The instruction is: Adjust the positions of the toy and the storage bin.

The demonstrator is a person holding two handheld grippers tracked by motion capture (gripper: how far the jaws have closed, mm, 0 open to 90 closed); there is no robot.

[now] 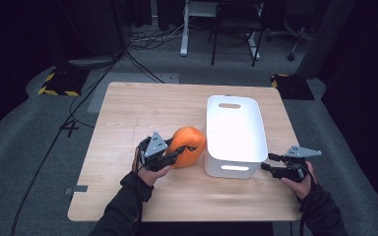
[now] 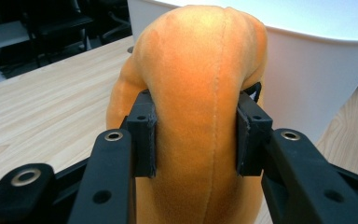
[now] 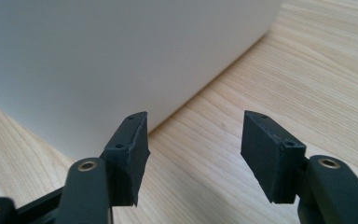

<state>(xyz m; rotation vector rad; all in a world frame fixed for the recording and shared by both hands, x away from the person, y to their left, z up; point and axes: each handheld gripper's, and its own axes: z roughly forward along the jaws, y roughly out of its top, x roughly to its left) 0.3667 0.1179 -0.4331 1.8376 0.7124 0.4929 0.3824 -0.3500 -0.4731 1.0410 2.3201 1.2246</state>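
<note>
From above, the left gripper (image 1: 177,153) clenched a rounded orange plush toy (image 1: 189,142) just left of the smooth white plastic bin (image 1: 236,147) on the pale wooden table (image 1: 128,113); the toy's long axis ran away from the jaws, toward the table's far side. Along the left gripper, the fuzzy, seamed plush (image 2: 196,93) bulged between both pads. Along the right gripper (image 3: 193,154), the jaws stood released, bin wall (image 3: 98,56) just ahead.
</note>
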